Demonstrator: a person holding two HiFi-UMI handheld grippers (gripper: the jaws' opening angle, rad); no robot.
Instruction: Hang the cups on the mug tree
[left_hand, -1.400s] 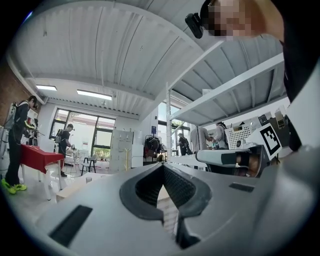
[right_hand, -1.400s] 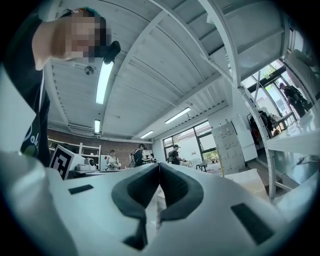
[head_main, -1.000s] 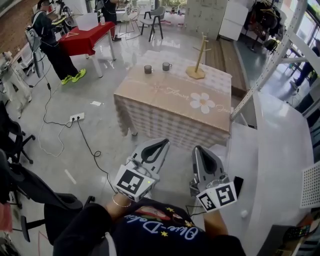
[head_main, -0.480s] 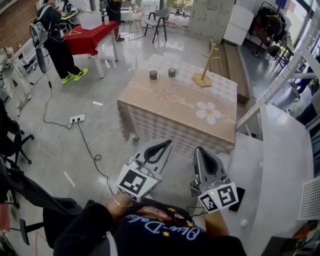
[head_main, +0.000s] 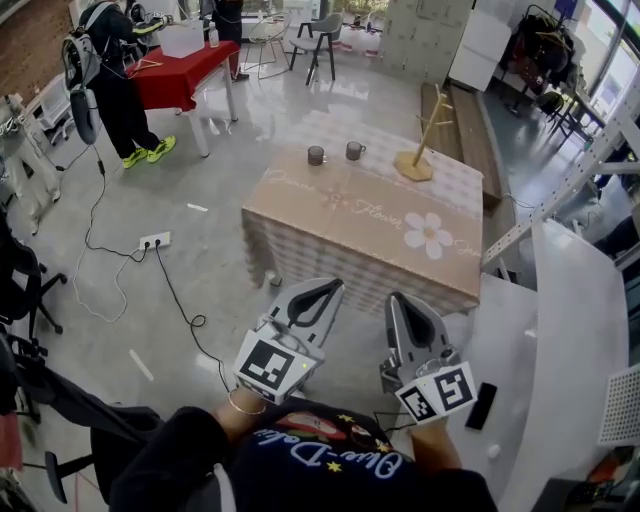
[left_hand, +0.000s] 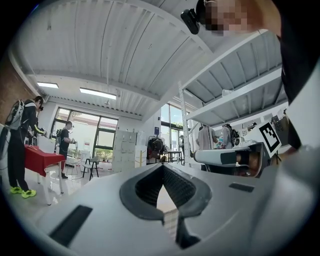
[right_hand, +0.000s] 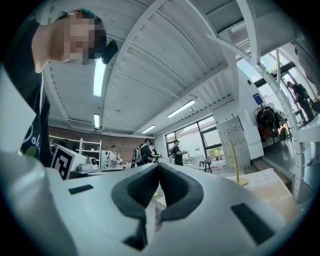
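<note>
Head view shows two small dark grey cups with handles, the left cup (head_main: 316, 155) and the right cup (head_main: 354, 150). They stand upright side by side, not touching, near the far edge of the table (head_main: 300, 200). The mug tree (head_main: 415, 165) stands on the same table to their right, well apart from them. It is a pale wooden pole with short pegs on a flat base. The cloth (head_main: 330, 265) is beige with a checked skirt, a white daisy print and cursive script; one word looks like "Flower". The left gripper (head_main: 323, 287) and right gripper (head_main: 397, 298) are smooth grey plastic, each with a cube of black-and-white square markers. Both pairs of jaws are pressed together and empty, well short of the table.
</note>
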